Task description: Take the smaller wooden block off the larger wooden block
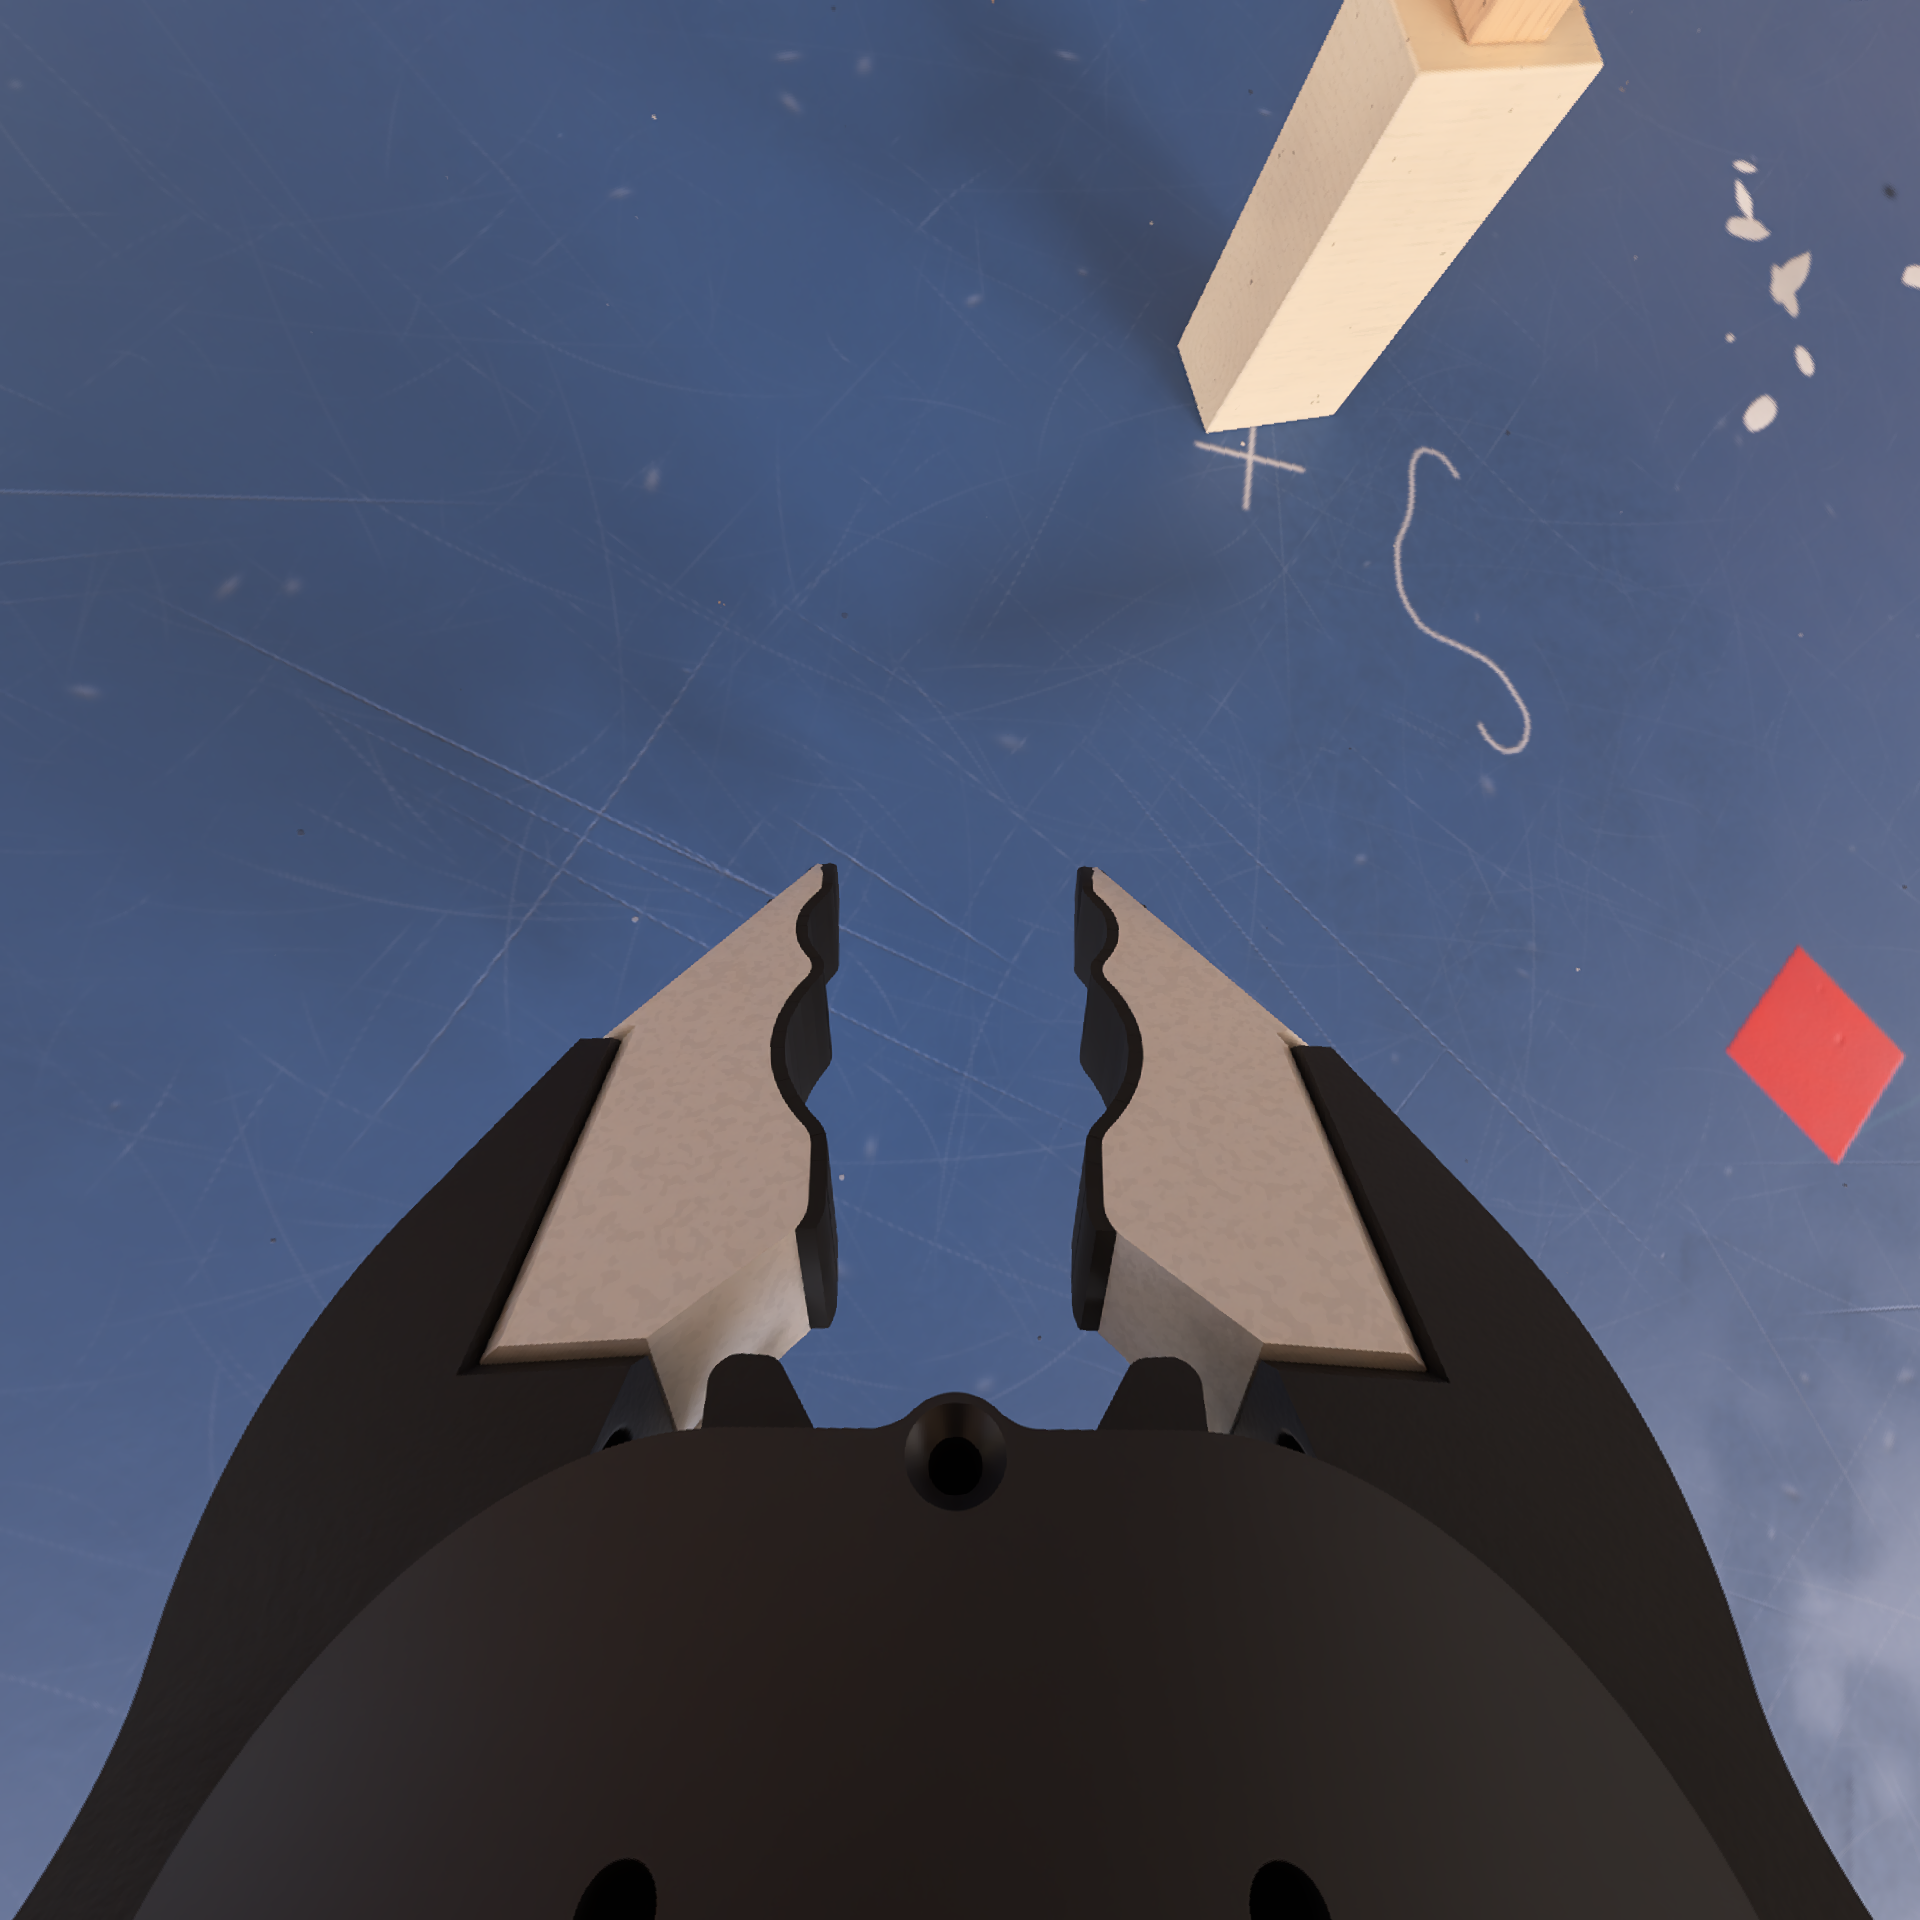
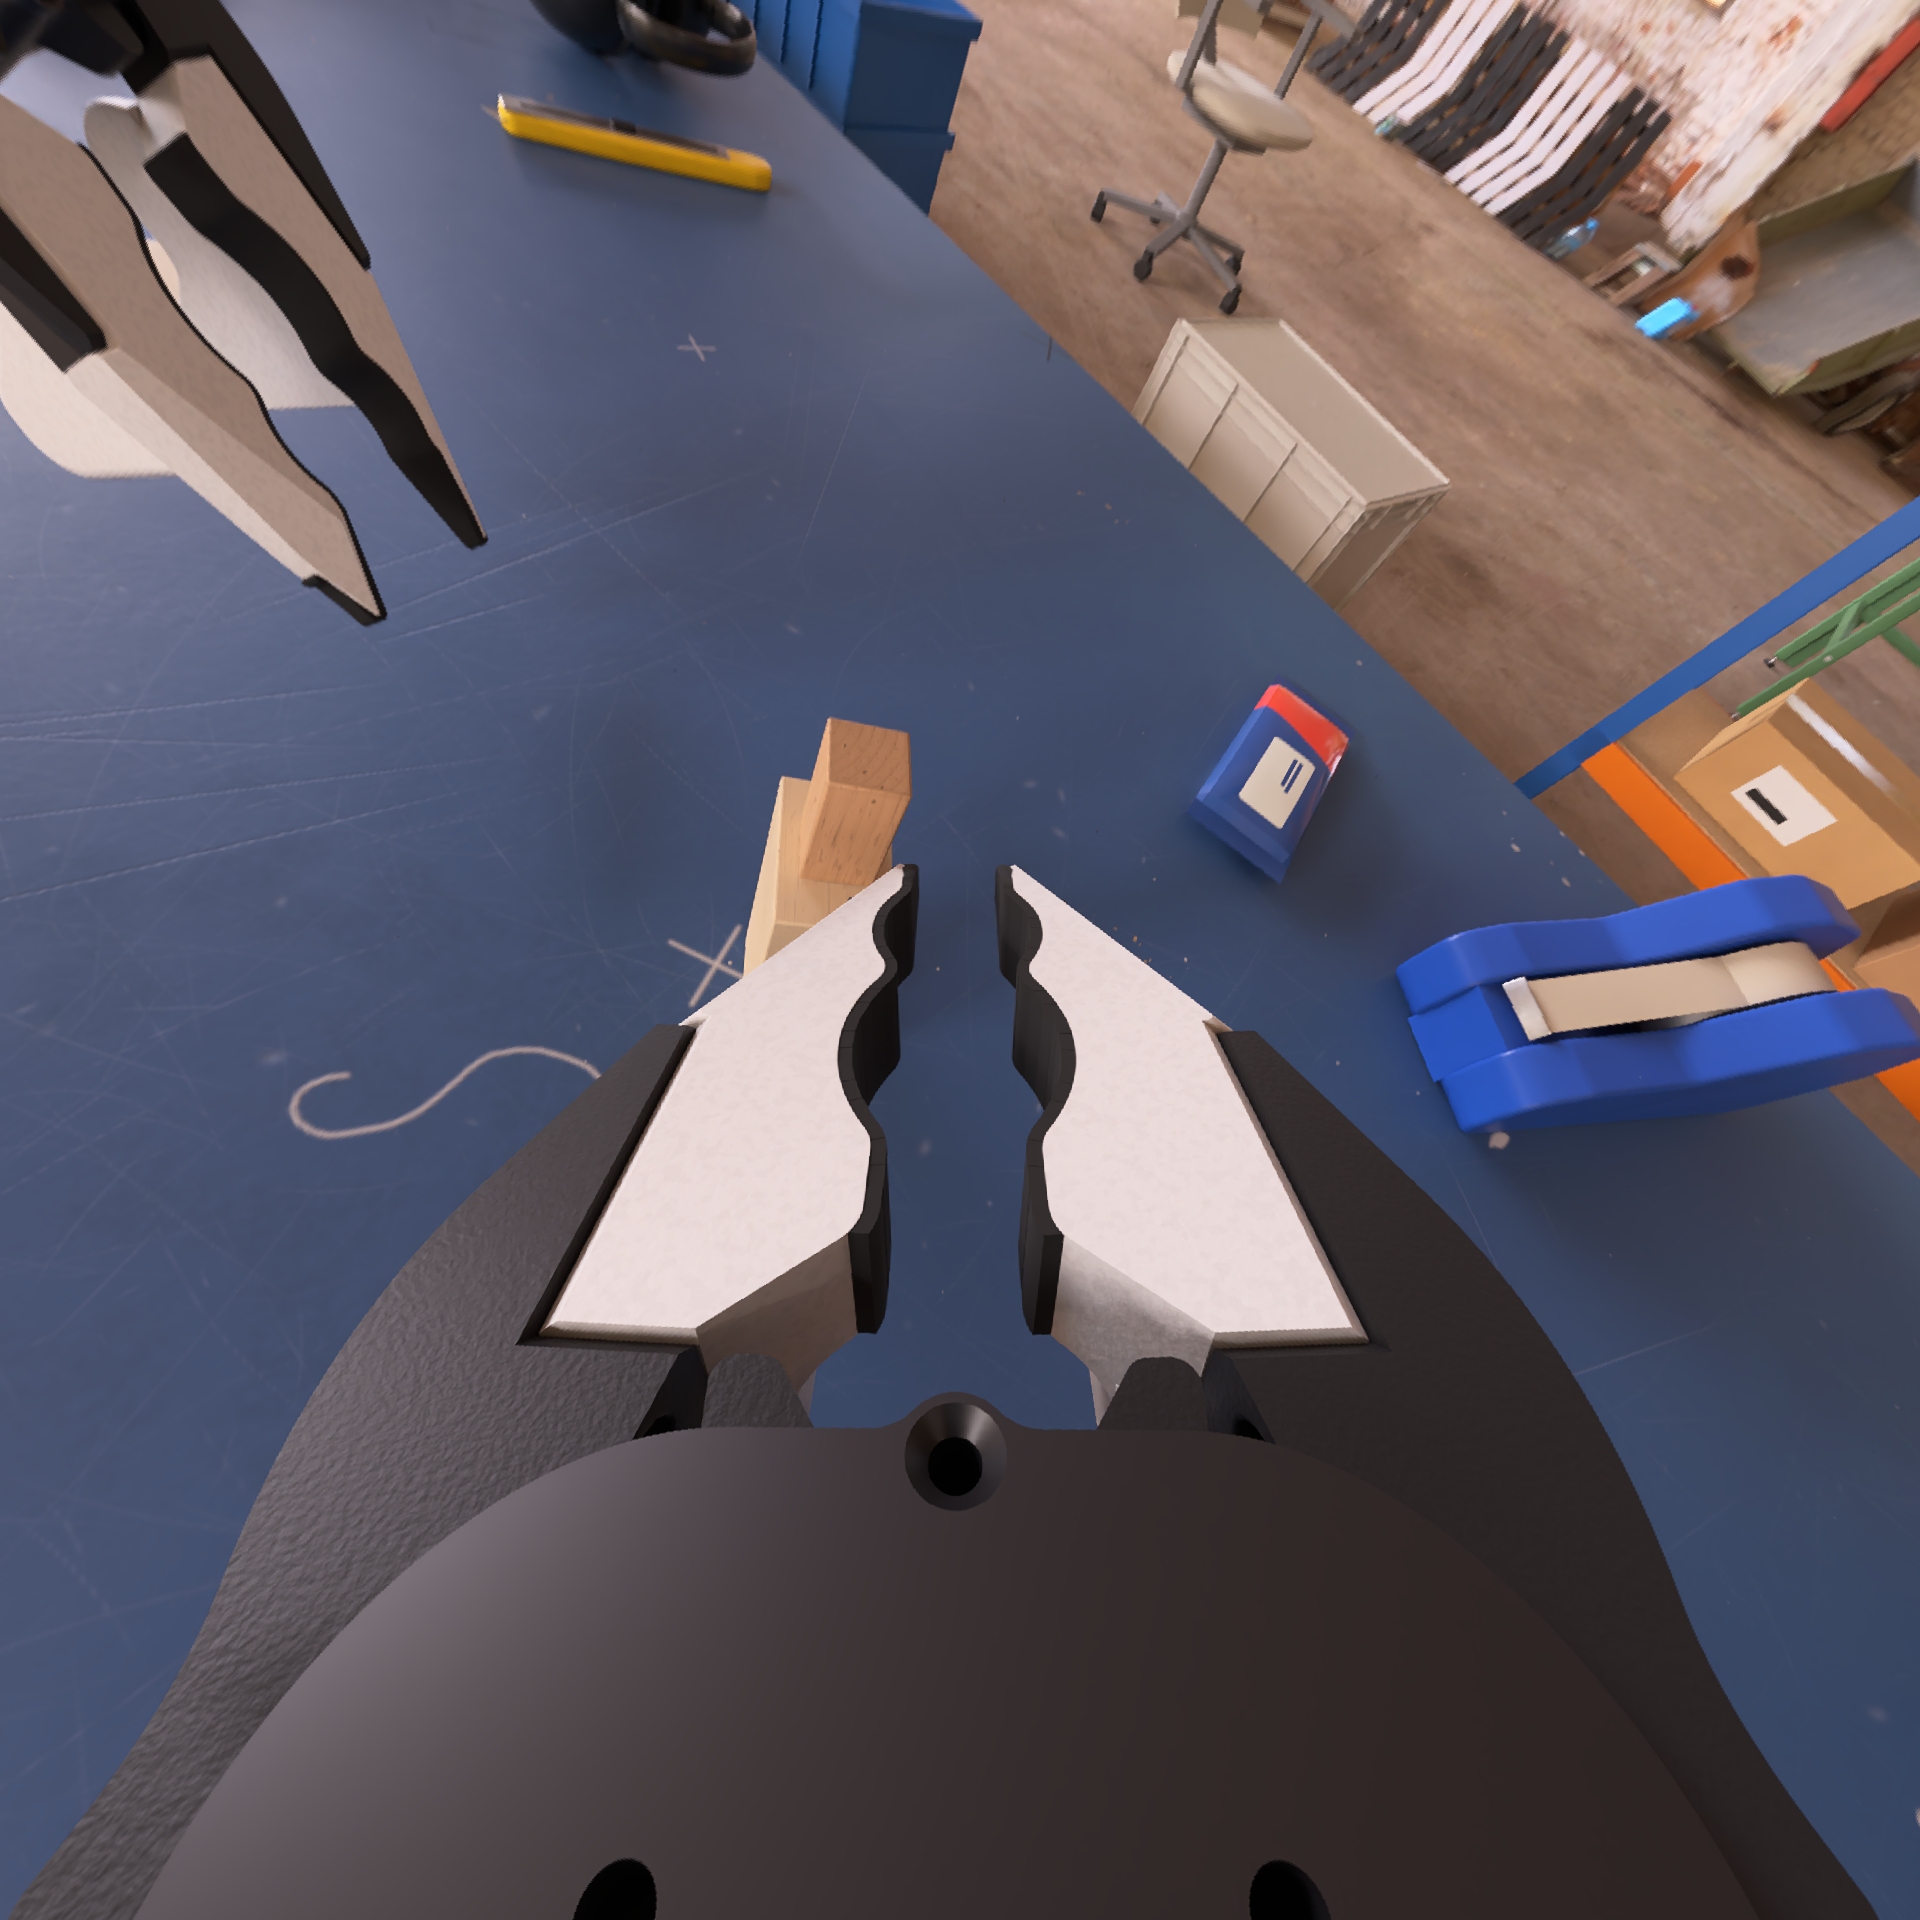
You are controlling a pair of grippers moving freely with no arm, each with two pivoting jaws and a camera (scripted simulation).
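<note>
approach step: right tool (image 2: 956, 883), narrowly parted and empty, nears small brown wooden block (image 2: 857, 800) atop long pale wooden block (image 2: 781, 883); left tool (image 1: 956, 883) likewise empty; next, straddle and close.

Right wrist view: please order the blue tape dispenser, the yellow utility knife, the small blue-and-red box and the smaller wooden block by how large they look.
1. blue tape dispenser, clearly largest, though nearer to the camera.
2. yellow utility knife, long but thin and farther away.
3. small blue-and-red box and smaller wooden block: these look alike, so no ranking.
</note>
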